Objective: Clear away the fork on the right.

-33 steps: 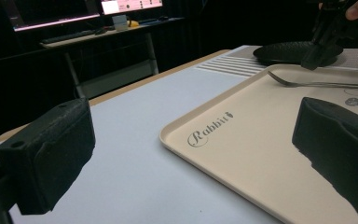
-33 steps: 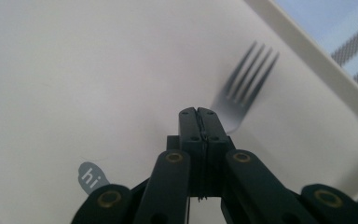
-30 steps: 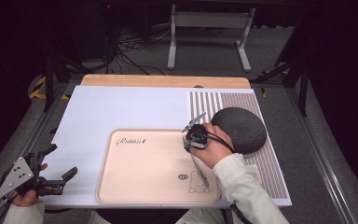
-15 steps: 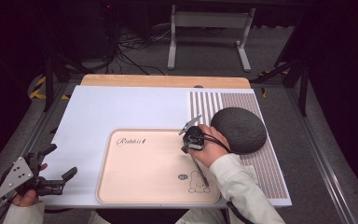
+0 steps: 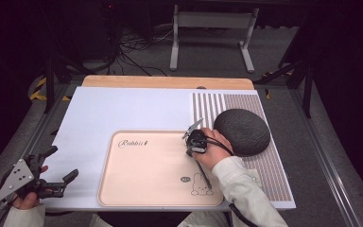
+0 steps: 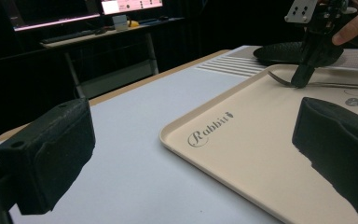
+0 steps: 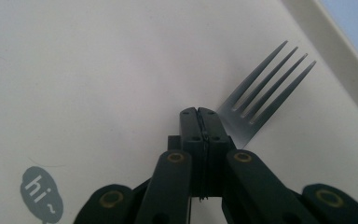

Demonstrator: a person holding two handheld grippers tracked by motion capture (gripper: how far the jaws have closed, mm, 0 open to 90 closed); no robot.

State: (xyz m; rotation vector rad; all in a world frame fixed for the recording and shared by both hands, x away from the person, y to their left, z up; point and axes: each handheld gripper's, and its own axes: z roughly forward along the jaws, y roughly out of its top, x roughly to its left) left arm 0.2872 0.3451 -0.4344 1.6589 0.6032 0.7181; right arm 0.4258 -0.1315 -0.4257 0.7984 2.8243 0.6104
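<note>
Your right gripper point(image 5: 192, 142) sits over the tray's point(image 5: 137, 189) far right part, jaws pressed together on a fork point(image 7: 265, 88). The tines reach out past the fingertips, to their right, and the handle trails back under your hand toward the tray's near right corner. Just beyond and right of those fingertips, off the tray, a domed pad point(image 5: 242, 131) rests on the ribbed mat point(image 5: 264, 161). Your left gripper point(image 5: 56, 170) hangs at the board's point(image 5: 99, 113) near left corner, jaws spread wide; the tray's near left corner lies just past its fingertips.
</note>
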